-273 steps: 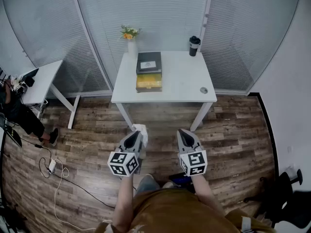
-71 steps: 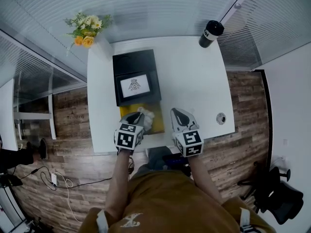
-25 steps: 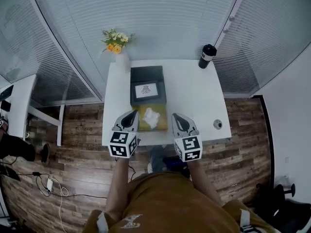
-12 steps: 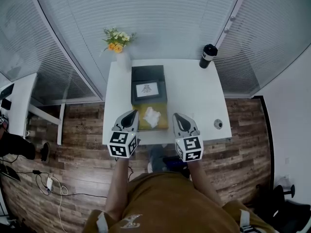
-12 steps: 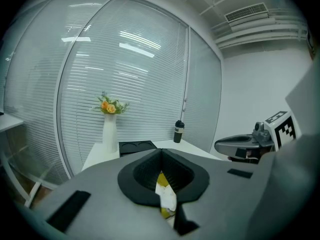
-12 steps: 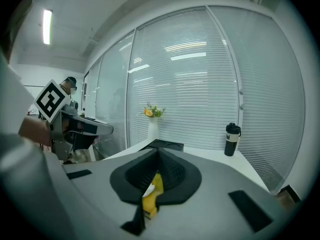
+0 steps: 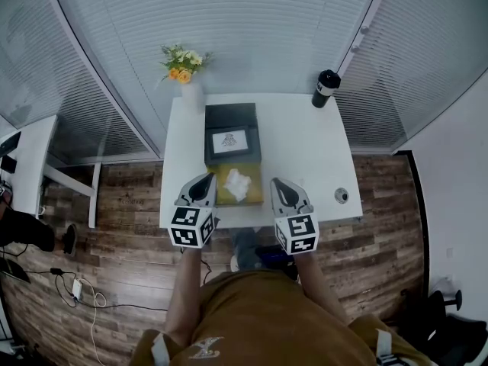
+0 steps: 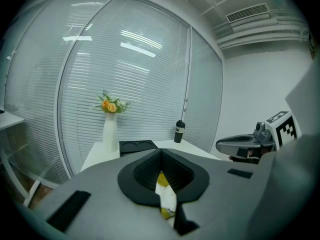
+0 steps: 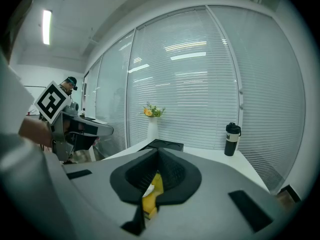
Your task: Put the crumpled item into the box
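Note:
A crumpled white paper (image 7: 237, 181) lies inside the open yellow box (image 7: 252, 195) near the front edge of the white table (image 7: 297, 151). My left gripper (image 7: 204, 184) hovers at the box's left side, shut and empty. At the box's right side my right gripper (image 7: 280, 186) is also shut and empty. In the left gripper view the paper (image 8: 166, 200) and the yellow box (image 8: 161, 179) show below the closed jaws of my left gripper (image 8: 161, 154). The right gripper view shows the box (image 9: 156, 184) beneath my right gripper (image 9: 157, 154).
A black lid (image 7: 232, 132) with a white label lies just behind the box. A white vase of flowers (image 7: 185, 71) stands at the table's back left, a black bottle (image 7: 325, 88) at the back right. A round grommet (image 7: 341, 196) is near the right front. A second table (image 7: 30, 155) stands to the left.
Long before, my left gripper carried the paper from over the floor to the box and let it go there. Over the last second, almost nothing has moved.

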The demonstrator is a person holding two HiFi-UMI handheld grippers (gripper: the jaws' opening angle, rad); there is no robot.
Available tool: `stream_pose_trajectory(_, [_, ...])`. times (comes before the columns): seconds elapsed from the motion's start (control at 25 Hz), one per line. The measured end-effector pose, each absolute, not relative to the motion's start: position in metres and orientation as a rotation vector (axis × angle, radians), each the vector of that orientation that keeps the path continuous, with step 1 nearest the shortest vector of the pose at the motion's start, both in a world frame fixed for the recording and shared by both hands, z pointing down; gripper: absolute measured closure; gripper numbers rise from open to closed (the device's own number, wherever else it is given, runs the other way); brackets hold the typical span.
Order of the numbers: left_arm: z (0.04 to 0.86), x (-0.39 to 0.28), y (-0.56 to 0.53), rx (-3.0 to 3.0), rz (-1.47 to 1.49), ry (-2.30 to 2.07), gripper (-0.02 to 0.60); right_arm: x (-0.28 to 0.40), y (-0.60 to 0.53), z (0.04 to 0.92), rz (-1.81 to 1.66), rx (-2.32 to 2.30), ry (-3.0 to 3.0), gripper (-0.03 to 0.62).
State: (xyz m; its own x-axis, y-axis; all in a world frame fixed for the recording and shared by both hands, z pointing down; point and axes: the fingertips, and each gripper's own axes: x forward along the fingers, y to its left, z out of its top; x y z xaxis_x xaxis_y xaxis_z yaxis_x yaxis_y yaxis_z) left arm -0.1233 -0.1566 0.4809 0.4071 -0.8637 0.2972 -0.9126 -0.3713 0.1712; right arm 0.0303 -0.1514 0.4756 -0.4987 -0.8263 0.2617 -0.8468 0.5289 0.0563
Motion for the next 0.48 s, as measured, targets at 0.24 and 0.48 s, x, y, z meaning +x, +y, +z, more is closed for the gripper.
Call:
stream_pose_trajectory(0.24, [0.4837,-0.1210,-0.1569,2.359,0.236,-1.536,0.557,0.0297,-0.1513,0.4772,0.119,1.400,-2.515,0.582])
stream_pose_trajectory(0.48, [0.4859,-0.1200,-0.1574,2.360,0.245,-1.530,0.557,0.0284,-0.1528,0.4787,0.123,1.393,-2.515,0.582])
